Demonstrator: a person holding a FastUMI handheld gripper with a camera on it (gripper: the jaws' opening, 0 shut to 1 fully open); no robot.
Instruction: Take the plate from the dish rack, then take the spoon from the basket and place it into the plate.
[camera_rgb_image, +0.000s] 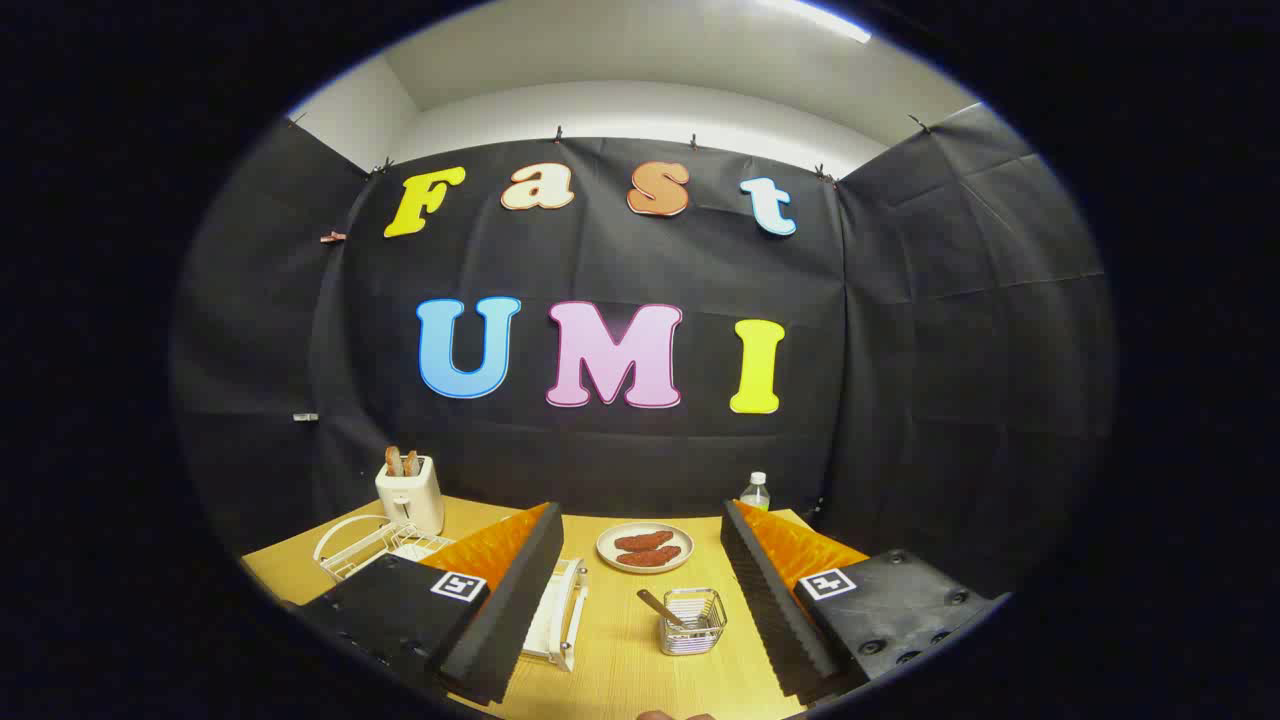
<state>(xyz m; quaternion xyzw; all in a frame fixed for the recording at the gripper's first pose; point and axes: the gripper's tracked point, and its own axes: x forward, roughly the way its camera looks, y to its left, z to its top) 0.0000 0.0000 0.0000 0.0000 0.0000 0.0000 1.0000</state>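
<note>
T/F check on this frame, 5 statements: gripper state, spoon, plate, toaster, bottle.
1. The gripper is open, holding nothing. True.
2. The spoon lies on the plate. False: it stands in the wire basket between the fingers.
3. The plate beyond the basket is empty. False: it carries two reddish-brown food pieces.
4. The toaster has items sticking out of its slots. True.
5. The bottle lies tipped over beside the basket. False: it stands upright at the table's far edge, by the wall.
</note>
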